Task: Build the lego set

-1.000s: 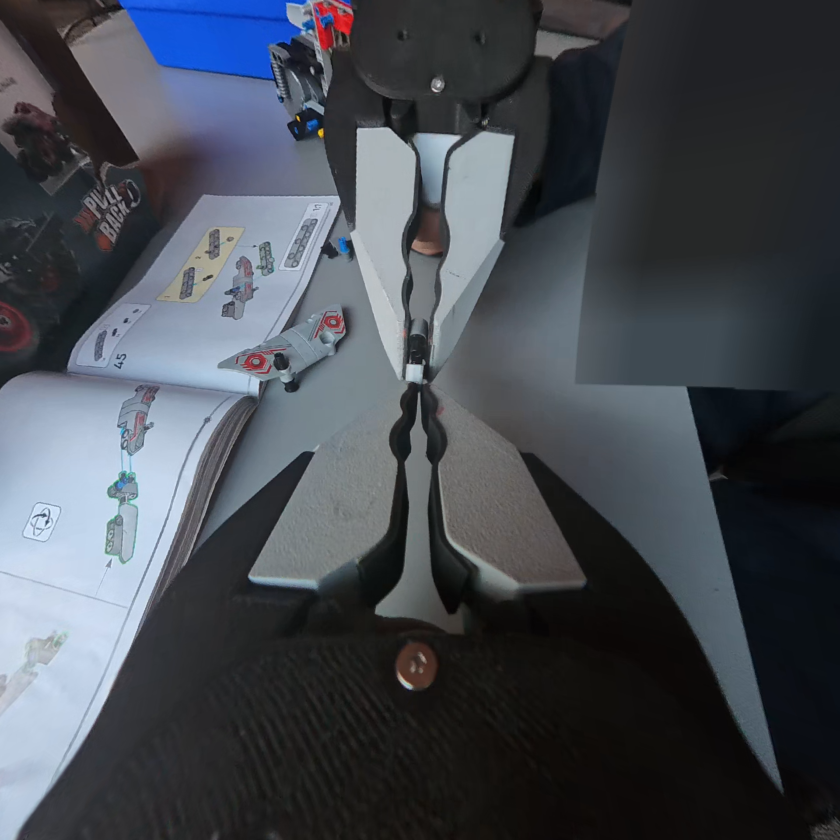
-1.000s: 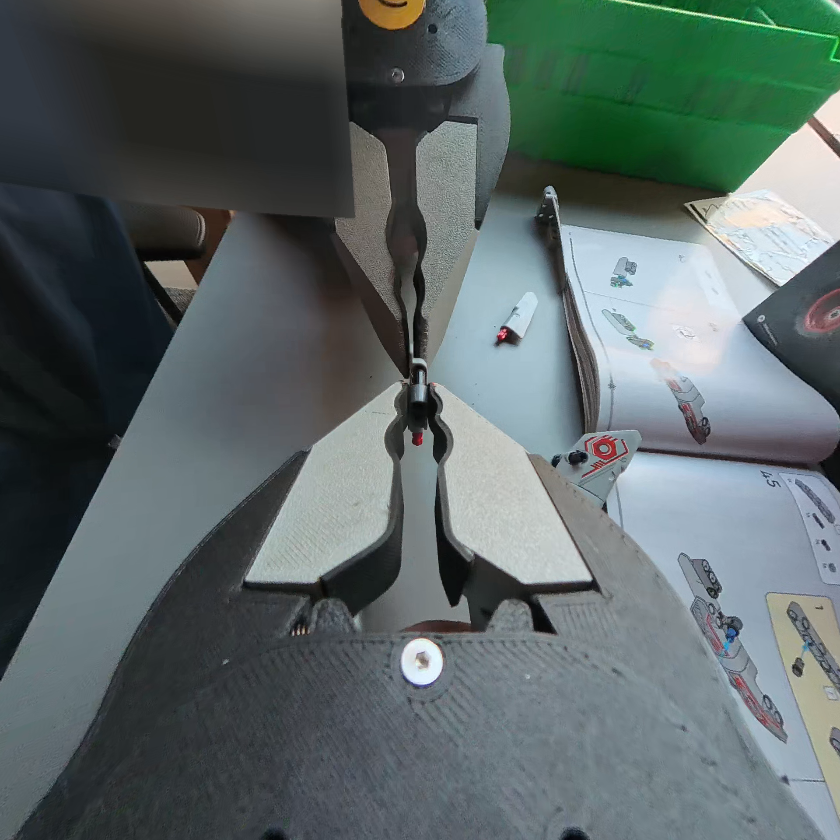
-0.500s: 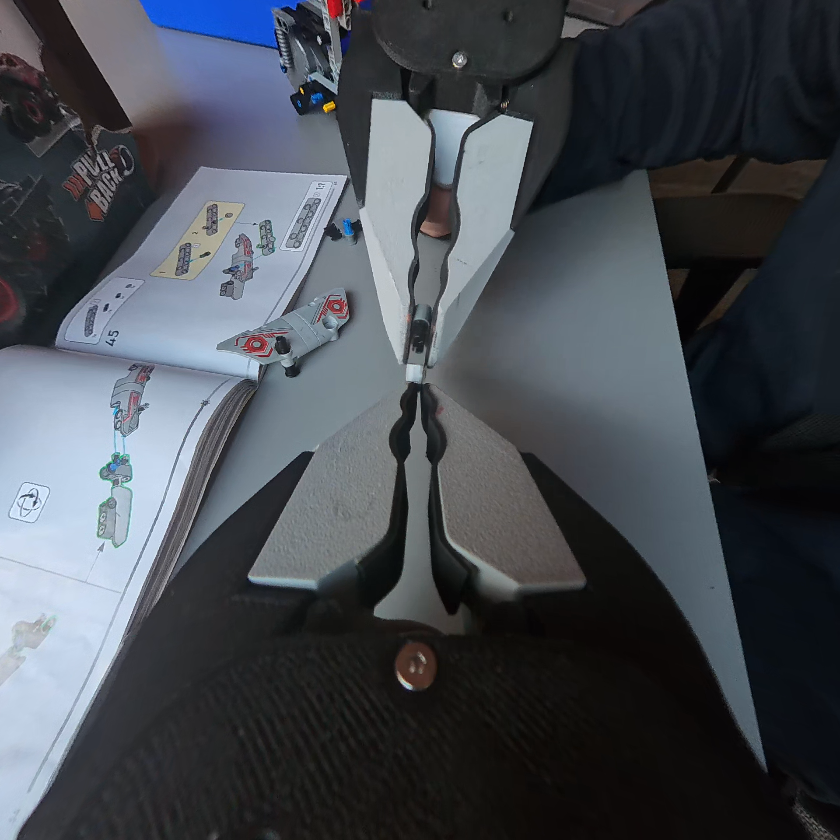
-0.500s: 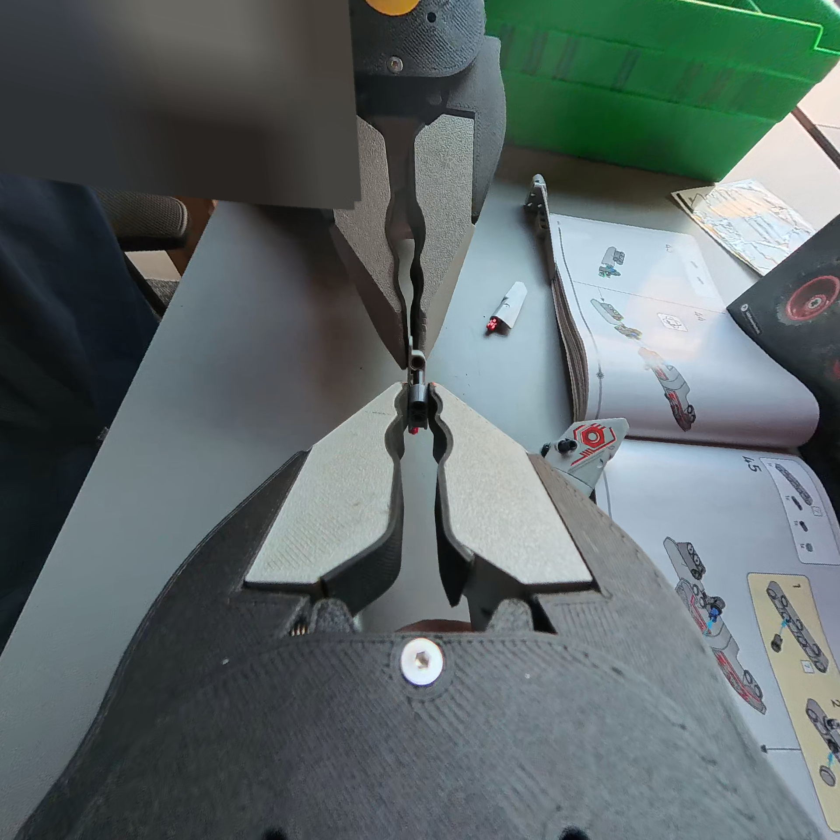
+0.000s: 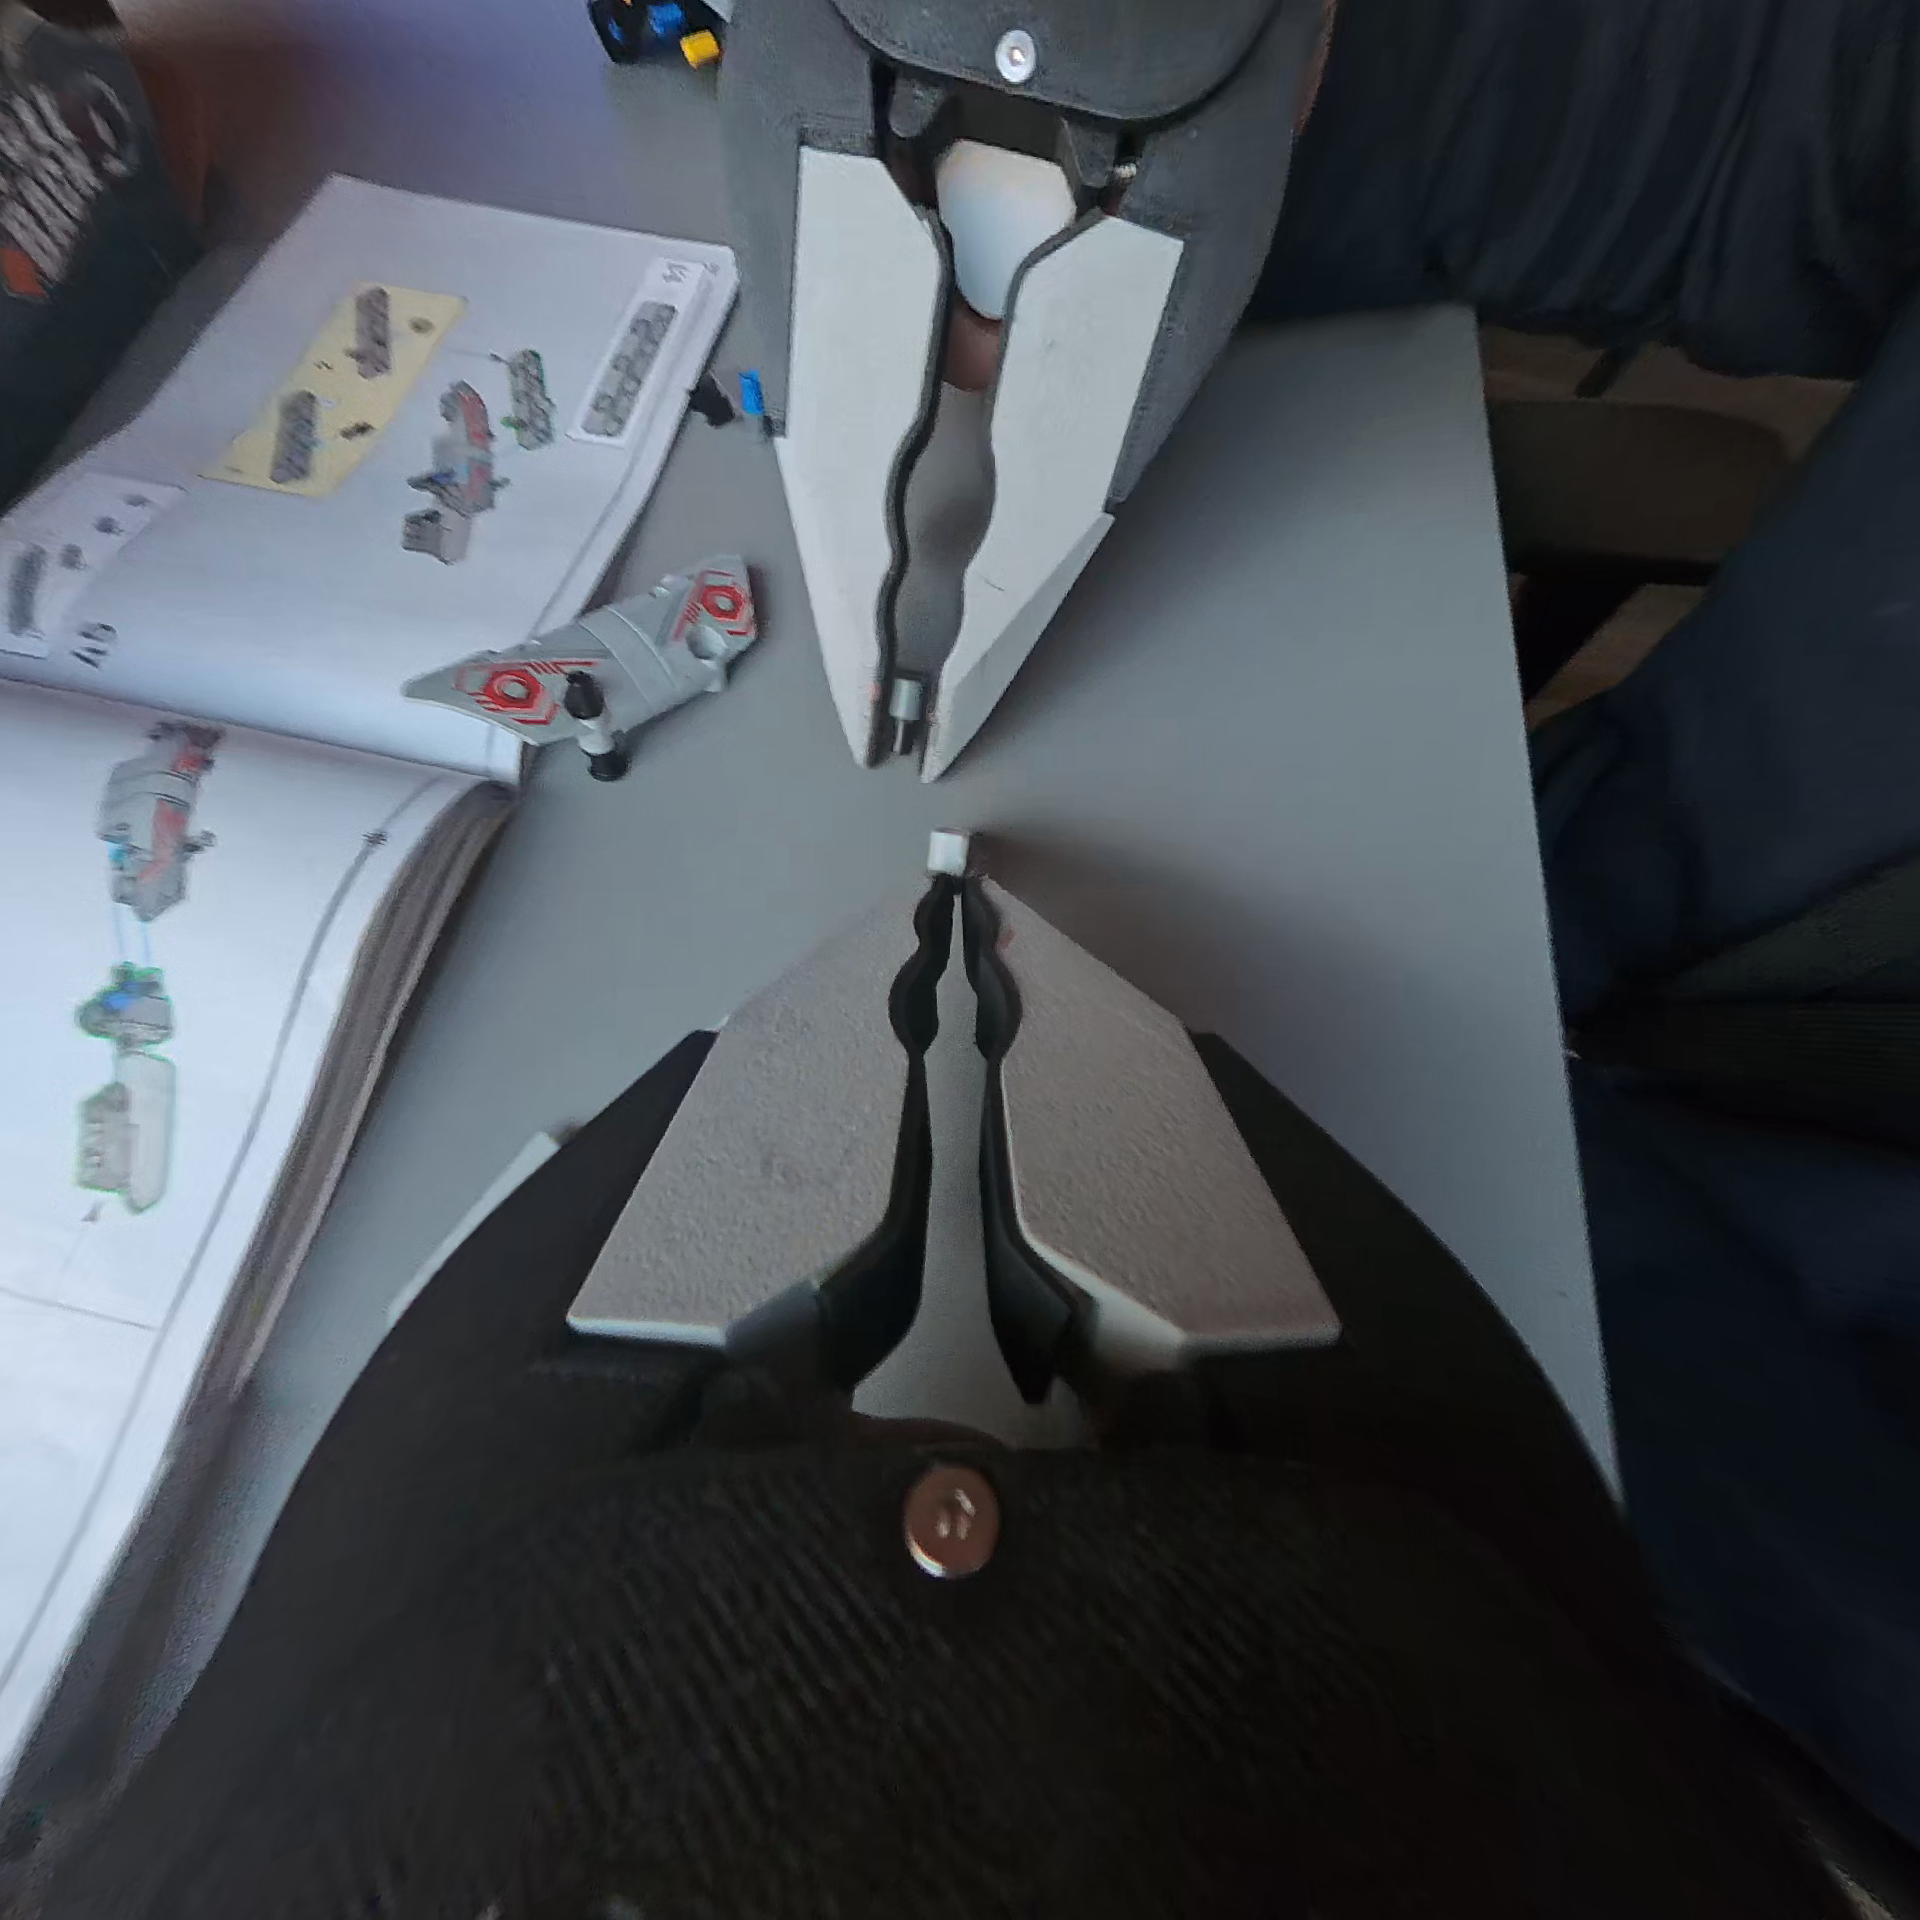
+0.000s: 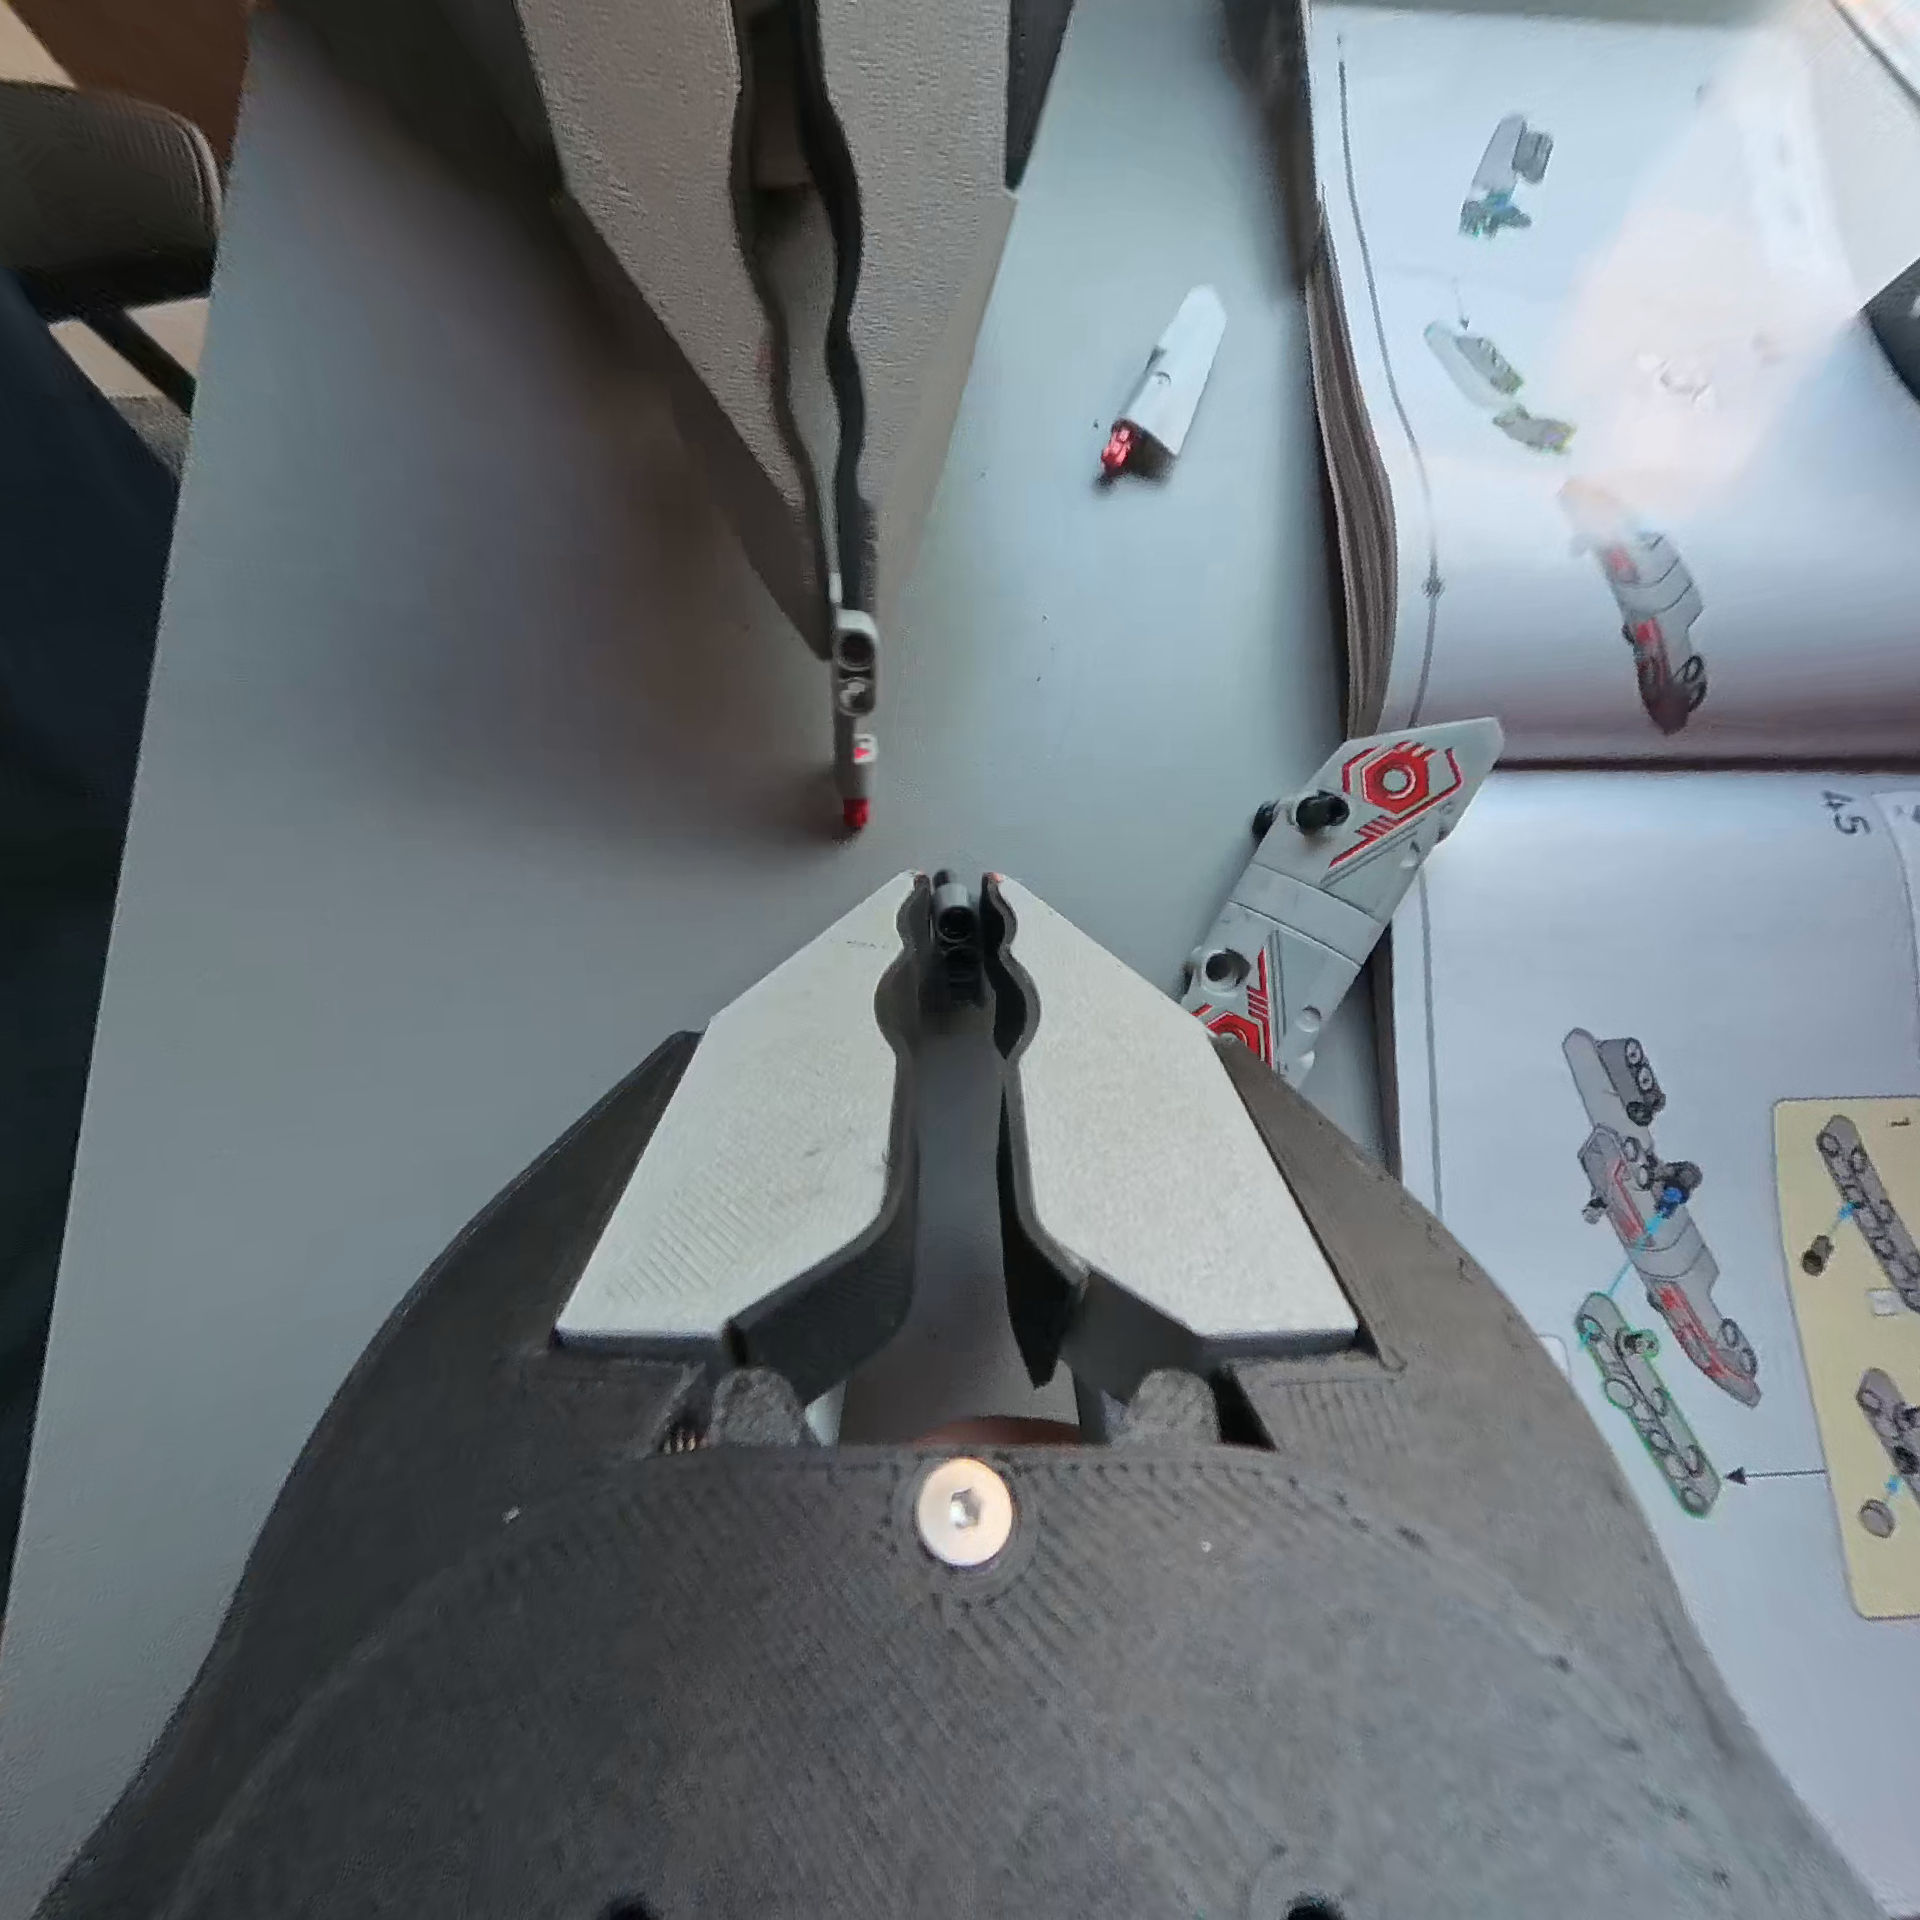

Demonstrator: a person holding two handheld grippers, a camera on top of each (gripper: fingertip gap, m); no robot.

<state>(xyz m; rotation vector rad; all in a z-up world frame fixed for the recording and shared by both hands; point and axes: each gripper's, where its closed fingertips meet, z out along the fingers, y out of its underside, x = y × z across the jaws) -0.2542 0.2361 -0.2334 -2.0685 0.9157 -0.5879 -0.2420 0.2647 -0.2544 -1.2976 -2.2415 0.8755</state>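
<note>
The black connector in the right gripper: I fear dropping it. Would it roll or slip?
The black connector looks rounded, so it would probably roll on the smooth table. Tiny and hard-looking, pinched only at the right gripper tips, it may slip.

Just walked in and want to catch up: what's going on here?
A person is building a lego set with two handheld grippers above a grey table. The left gripper pinches a light grey lego piece with a red tip; the right gripper pinches a small black connector. The two parts face each other, apart. An open instruction booklet lies alongside.
</note>
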